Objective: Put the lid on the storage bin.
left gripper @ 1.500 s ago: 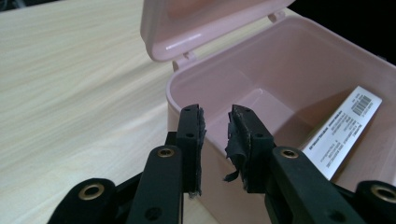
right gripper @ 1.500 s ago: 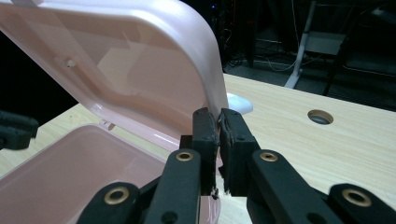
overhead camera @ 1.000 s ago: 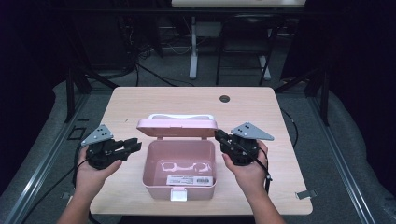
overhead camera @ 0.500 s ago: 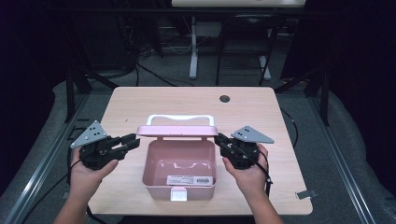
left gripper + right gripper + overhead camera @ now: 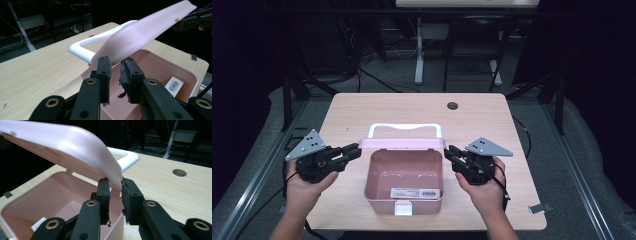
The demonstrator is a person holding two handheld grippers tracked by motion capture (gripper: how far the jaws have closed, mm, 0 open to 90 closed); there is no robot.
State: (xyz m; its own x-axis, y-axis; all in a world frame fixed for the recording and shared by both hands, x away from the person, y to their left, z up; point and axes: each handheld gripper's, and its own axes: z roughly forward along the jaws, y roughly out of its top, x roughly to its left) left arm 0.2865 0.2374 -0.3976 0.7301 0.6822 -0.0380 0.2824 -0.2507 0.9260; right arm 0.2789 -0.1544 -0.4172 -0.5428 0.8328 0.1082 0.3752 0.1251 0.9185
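1. While the pink box (image 5: 404,182) sits at centre bottom of the high view, keep it still.
2. Left gripper (image 5: 115,68) and right gripper (image 5: 115,185) each pinch a lid (image 5: 401,144) corner; lower both evenly.
3. White handle (image 5: 405,128) lies beyond; avoid it.

Light wooden table (image 5: 362,115), rectangular, rounded corners, with a round cable hole (image 5: 452,106) near the far edge. Pink plastic box (image 5: 404,200) standing near the front edge, lid (image 5: 402,144) raised, white handle (image 5: 405,128) at the back, barcode label (image 5: 413,193) inside.
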